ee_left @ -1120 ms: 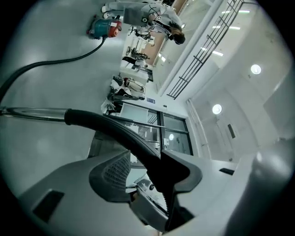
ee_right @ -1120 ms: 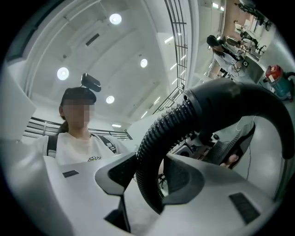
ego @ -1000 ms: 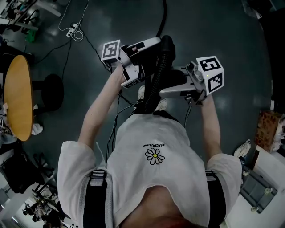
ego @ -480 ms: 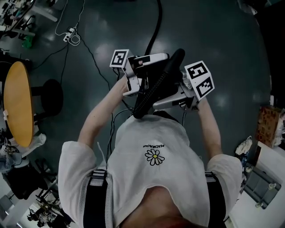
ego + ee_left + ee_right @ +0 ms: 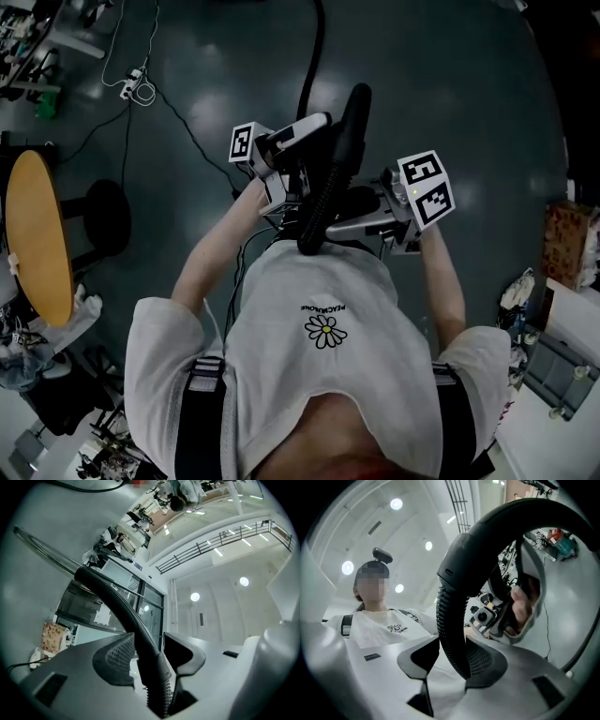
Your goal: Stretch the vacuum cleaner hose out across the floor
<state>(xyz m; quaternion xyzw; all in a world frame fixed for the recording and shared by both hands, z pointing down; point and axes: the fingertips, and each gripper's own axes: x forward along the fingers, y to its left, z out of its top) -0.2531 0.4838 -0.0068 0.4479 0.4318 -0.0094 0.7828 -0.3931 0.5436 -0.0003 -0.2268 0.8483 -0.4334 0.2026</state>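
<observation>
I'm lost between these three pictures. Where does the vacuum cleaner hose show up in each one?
Head view: the vacuum cleaner hose is at upper centre, slanting up from the white shirt.
Left gripper view: the hose rises from bottom centre and curves up to the left.
Right gripper view: the hose is ribbed, at centre, arching to the upper right.
Shared landmark: the smooth cuff where the ribbing ends.

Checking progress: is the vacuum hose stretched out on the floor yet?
Not yet. The hose is held up off the floor, clamped near its end in the left gripper.
</observation>
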